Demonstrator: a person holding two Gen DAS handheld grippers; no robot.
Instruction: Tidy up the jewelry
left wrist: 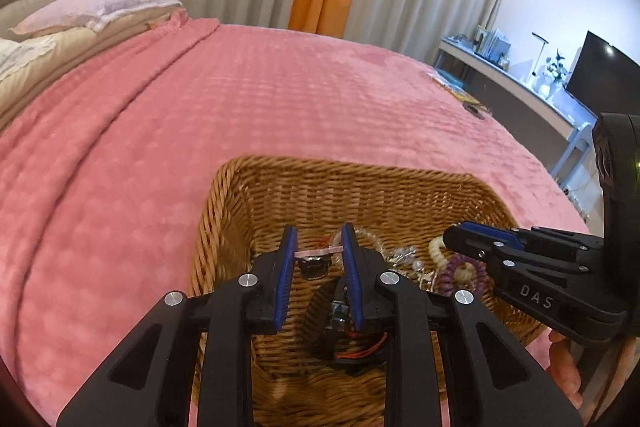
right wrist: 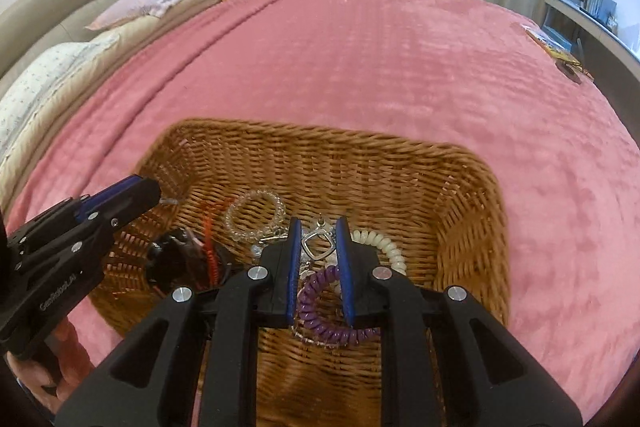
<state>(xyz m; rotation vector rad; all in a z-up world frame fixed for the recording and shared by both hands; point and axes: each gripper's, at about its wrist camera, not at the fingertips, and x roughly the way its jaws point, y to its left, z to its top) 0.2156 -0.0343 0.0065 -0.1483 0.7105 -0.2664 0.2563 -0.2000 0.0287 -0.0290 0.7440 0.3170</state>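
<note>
A wicker basket (left wrist: 240,211) (right wrist: 472,227) rests on the pink blanket and holds the jewelry. My left gripper (left wrist: 319,233) (right wrist: 154,189) hovers over its left side, shut on a small pale pink strip (left wrist: 319,251) with a dark piece hanging under it. My right gripper (right wrist: 318,223) (left wrist: 450,237) is over the right side, shut on a silver square-looped earring (right wrist: 318,246). Below lie a purple coil band (right wrist: 332,323) (left wrist: 456,271), a cream coil band (right wrist: 384,245) (left wrist: 436,249), a clear bead bracelet (right wrist: 256,215) and black pieces with orange cord (right wrist: 180,255) (left wrist: 332,311).
The pink blanket (left wrist: 200,127) (right wrist: 400,67) stretches wide around the basket. Pillows (left wrist: 100,7) and a headboard are at the far left. Small dark and yellow items (left wrist: 472,103) lie at the bed's far right edge. A desk with a screen (left wrist: 600,75) stands beyond.
</note>
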